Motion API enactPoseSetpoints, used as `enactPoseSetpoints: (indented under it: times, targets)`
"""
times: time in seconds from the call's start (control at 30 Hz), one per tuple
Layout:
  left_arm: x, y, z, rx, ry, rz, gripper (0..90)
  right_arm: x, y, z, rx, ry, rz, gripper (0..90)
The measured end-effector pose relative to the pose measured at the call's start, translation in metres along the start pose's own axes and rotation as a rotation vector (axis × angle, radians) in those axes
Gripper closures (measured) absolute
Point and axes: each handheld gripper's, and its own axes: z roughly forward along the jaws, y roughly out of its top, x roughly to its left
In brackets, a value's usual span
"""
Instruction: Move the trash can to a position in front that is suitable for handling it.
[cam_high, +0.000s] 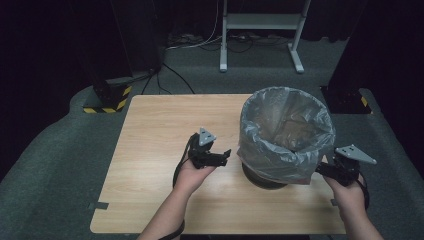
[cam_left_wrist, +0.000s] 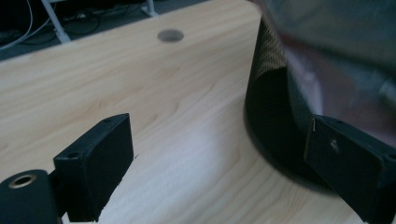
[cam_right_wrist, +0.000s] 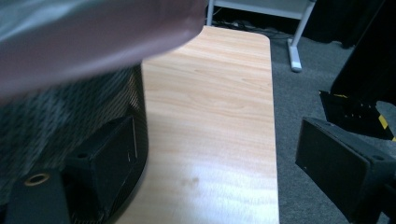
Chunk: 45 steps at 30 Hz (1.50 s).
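High view: black mesh bin (cam_high: 265, 176) lined with a grey plastic bag (cam_high: 285, 132) stands upright on the table's right half, between both grippers. Right gripper (cam_high: 325, 170) sits just beside the bag overhang; left gripper (cam_high: 226, 155) near, clear. Both spread wide, holding nothing.

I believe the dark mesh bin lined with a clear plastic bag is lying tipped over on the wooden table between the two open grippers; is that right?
Not quite: the dark mesh bin lined with a clear plastic bag stands upright on the wooden table, as the high view shows. The left gripper and right gripper do flank it, open.
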Motion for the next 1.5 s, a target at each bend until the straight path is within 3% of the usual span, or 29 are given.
enactPoseSetpoints:
  times: [0.1, 0.23, 0.33, 0.4, 0.47, 0.5, 0.7, 0.97, 1.27, 1.43, 1.5]
  targets:
    - [-0.007, 0.011, 0.008, -0.001, -0.002, 0.022, 8.3, 0.0, 0.006, 0.008, -0.012, -0.012, 0.005, 12.3]
    - [-0.013, 0.014, 0.014, 0.005, -0.007, 0.032, 8.4, 0.0, 0.011, 0.015, -0.032, 0.0, -0.006, 12.7]
    - [-0.012, 0.012, 0.014, 0.001, -0.016, 0.027, 8.5, 0.002, 0.013, 0.017, -0.039, 0.015, -0.013, 17.0]
    - [-0.011, 0.011, 0.013, -0.002, -0.016, 0.021, 8.4, 0.007, 0.014, 0.016, -0.043, 0.011, -0.043, 22.2]
    - [-0.008, 0.01, 0.01, -0.001, -0.004, 0.02, 8.3, 0.012, 0.015, 0.017, -0.048, -0.001, -0.058, 25.6]
    - [-0.005, 0.009, 0.008, -0.002, 0.003, 0.017, 8.4, 0.022, 0.017, 0.019, -0.051, -0.006, -0.055, 30.1]
    - [0.014, 0.0, -0.007, 0.003, 0.039, -0.003, 8.8, 0.042, 0.018, 0.025, -0.065, 0.019, -0.043, 30.7]
    - [0.036, -0.007, -0.022, 0.003, 0.072, -0.03, 10.0, 0.071, 0.024, 0.034, -0.073, 0.047, -0.067, 30.7]
    - [0.045, -0.009, -0.027, 0.008, 0.085, -0.034, 10.2, 0.084, 0.026, 0.039, -0.08, 0.046, -0.055, 31.5]
    - [0.048, -0.011, -0.027, 0.009, 0.08, -0.047, 9.6, 0.081, 0.026, 0.04, -0.077, 0.038, -0.043, 25.5]
    - [0.051, -0.016, -0.029, 0.012, 0.085, -0.06, 9.6, 0.078, 0.025, 0.038, -0.08, 0.054, -0.01, 21.0]
